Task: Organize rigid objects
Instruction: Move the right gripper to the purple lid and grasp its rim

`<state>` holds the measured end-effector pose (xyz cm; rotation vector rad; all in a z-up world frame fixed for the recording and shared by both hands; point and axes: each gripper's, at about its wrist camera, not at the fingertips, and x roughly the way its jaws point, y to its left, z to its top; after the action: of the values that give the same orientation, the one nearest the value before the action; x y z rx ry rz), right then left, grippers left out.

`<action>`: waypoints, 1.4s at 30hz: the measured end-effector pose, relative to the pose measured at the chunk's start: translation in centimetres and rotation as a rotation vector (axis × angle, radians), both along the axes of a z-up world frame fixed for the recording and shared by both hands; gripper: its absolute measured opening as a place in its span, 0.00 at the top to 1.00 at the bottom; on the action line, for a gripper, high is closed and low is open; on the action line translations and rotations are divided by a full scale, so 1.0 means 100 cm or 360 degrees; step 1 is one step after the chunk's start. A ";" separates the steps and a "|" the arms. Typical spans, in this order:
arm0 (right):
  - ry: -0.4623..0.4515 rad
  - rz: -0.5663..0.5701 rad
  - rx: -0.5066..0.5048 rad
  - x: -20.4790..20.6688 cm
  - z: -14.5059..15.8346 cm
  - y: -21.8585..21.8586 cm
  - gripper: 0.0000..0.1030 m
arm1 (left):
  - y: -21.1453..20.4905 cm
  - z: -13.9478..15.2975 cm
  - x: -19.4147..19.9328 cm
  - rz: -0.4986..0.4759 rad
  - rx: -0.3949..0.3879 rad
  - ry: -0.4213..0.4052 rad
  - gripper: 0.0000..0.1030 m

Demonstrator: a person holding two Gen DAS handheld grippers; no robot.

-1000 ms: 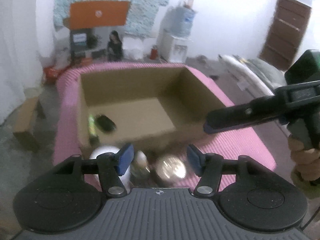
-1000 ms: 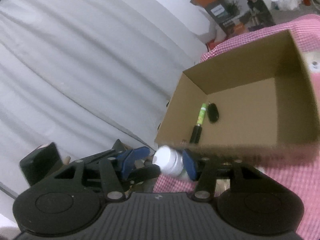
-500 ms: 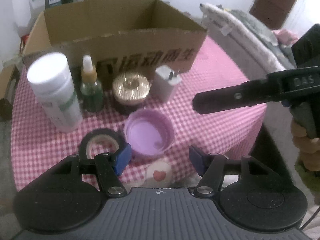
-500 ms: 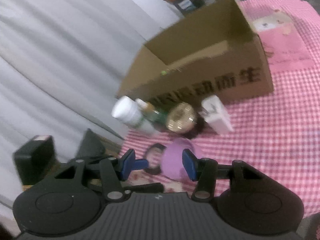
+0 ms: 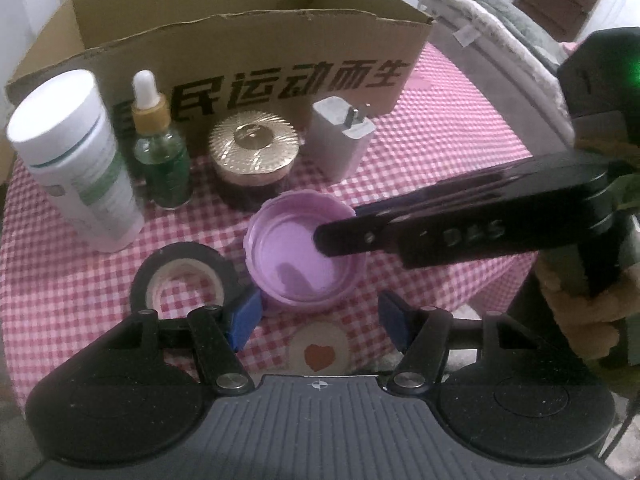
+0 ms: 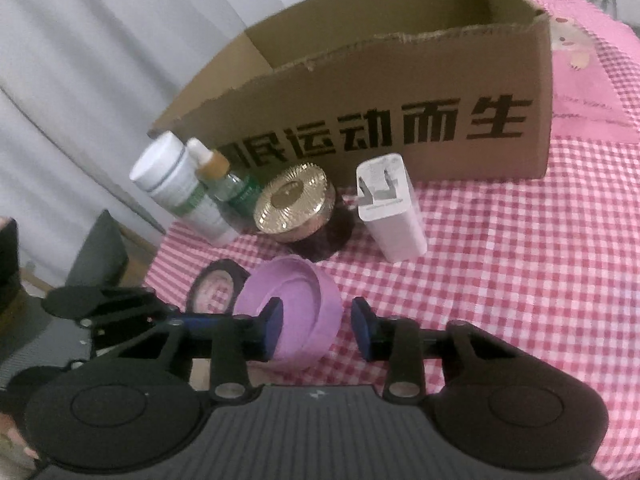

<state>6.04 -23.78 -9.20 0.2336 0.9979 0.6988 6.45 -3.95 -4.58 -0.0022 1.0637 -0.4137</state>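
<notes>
On the pink checked tablecloth (image 6: 520,264), just in front of the cardboard box (image 6: 400,92), the purple lid (image 6: 288,312) lies open side up, near the table's front edge; behind it stand the white bottle (image 5: 76,160), the green dropper bottle (image 5: 162,160), the gold-topped jar (image 5: 254,156) and the white charger (image 5: 340,140), with the roll of black tape (image 5: 180,276) touching or almost touching the lid's left side; the right gripper (image 6: 316,330) has just been closing its jaws, and they straddle the lid's near wall, one blue pad inside the cup and the other outside, with a gap showing at the outer pad, so I would call it not yet pinched; the left gripper (image 5: 320,316) is spread wide just short of the lid, nothing between its pads

That lid looks like thin moulded plastic: light, stiff enough to keep its shape, smooth and likely a bit slick; I'd judge the wall the sensible place to hold, squeezed across its thickness as the right jaws are set to do, since the whole width seems much for them; being so light it may skate or tip on the cloth if one pad arrives first, and the tape beside it could be nudged; a firm, square pinch low on the rim should carry it to the box without trouble
</notes>
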 end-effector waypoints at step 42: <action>-0.0030 -0.0153 -0.0051 -0.006 -0.009 -0.039 0.71 | -0.072 -0.018 0.015 -0.0250 0.0321 -0.0272 0.30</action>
<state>5.46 -27.67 -10.11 0.2448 0.9726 0.5957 7.94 -11.10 -6.33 0.2931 0.9355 -0.4386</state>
